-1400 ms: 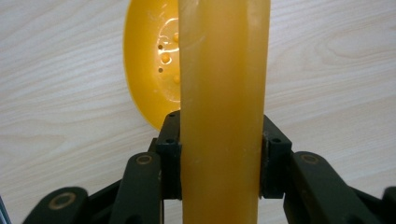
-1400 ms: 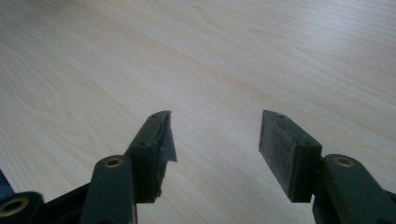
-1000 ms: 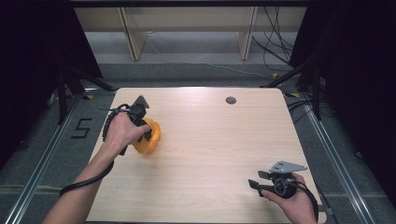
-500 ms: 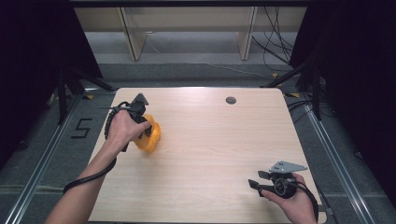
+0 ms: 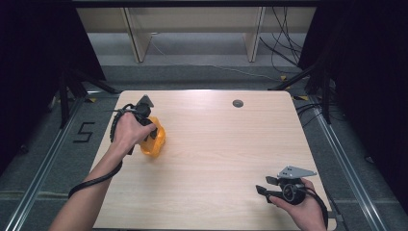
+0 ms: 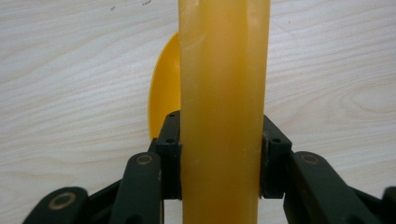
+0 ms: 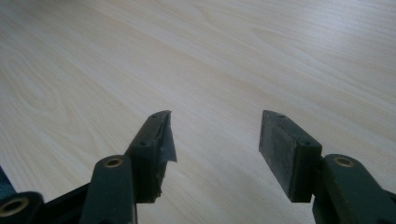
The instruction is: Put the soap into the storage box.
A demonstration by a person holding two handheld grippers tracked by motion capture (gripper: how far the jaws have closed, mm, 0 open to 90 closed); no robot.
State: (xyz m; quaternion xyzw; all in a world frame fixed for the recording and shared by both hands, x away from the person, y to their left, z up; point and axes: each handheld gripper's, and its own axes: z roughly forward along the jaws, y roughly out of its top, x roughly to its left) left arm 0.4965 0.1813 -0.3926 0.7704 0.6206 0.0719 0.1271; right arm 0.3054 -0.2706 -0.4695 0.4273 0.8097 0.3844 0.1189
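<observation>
— High view first: what's on the table [image 5: 216,144]?
— Pale wood, mostly bare. Toward its left side sits an orange plastic object [image 5: 155,139] (a cup or scoop, I can't tell which), with the left tool [image 5: 146,126] on it.
— Gripped?
— Yes — the left gripper view has both pads pressed against a translucent orange wall [image 6: 224,112], clamped from either side.
— And the right tool [image 5: 269,188]?
— Near the table's right front corner, well apart, jaws spread wide over bare wood, holding nothing.
— What might go wrong?
— My guess: that wall looks smooth and thin — lifted fast, it could slip out or flex under the squeeze.
</observation>
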